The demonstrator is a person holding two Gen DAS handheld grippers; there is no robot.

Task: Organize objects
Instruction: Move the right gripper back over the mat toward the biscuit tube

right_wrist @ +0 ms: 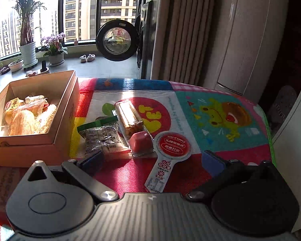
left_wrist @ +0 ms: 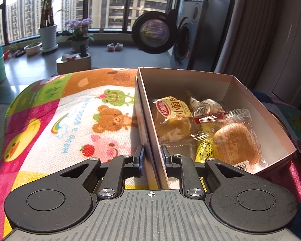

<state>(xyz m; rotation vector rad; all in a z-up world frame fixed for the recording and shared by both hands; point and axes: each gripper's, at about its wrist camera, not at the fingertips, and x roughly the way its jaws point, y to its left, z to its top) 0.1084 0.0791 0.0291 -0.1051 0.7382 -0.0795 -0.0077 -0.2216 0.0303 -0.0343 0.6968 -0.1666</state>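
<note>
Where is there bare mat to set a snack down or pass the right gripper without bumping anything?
Free: the mat right of the round-label lollipop packet, up to the far edge. Also the animal-print stretch left of the cardboard box. Crowded: the strip beside the box, with the green-topped packet, long clear-wrapped snack and pink jelly cup.

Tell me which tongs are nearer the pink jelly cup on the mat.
Right. The right tongs hang open just before the pink jelly cup; the left tongs grip the cardboard box's wall, farther away.
</note>
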